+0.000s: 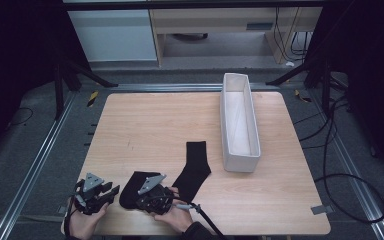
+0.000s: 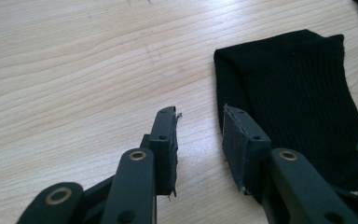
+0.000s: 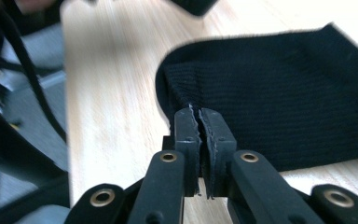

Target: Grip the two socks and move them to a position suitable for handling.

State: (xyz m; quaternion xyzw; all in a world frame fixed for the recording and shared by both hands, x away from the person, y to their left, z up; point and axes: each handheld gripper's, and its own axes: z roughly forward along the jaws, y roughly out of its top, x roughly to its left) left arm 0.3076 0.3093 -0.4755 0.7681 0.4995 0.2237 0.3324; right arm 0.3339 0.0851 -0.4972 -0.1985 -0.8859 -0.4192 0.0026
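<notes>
At the near edge of the worktop [image 1: 145, 120] the left tongs [image 1: 111, 192] rest low over the wood, held in a hand [image 1: 82, 225] that comes in from the bottom of the high view. Their jaws stand partly apart with only bare wood between them, and in the left gripper view the black sock [image 2: 298, 98] lies just right of the right-hand pad [image 2: 235, 140] — close beside it, though whether they touch I cannot tell. Just to the right, the right tongs [image 3: 199, 116] are pinched shut on the rounded near end of the same sock; in the right gripper view the two pads meet on a small fold of the knit fabric at its edge. The sock lies flat near the near edge, left of the middle, its body running right and away toward a second black sock [image 1: 194, 167], which lies bent — one end pointing far. Farther off, right of centre, a long white box [image 1: 240, 157] stands lengthwise, running from mid-worktop to the far edge.
</notes>
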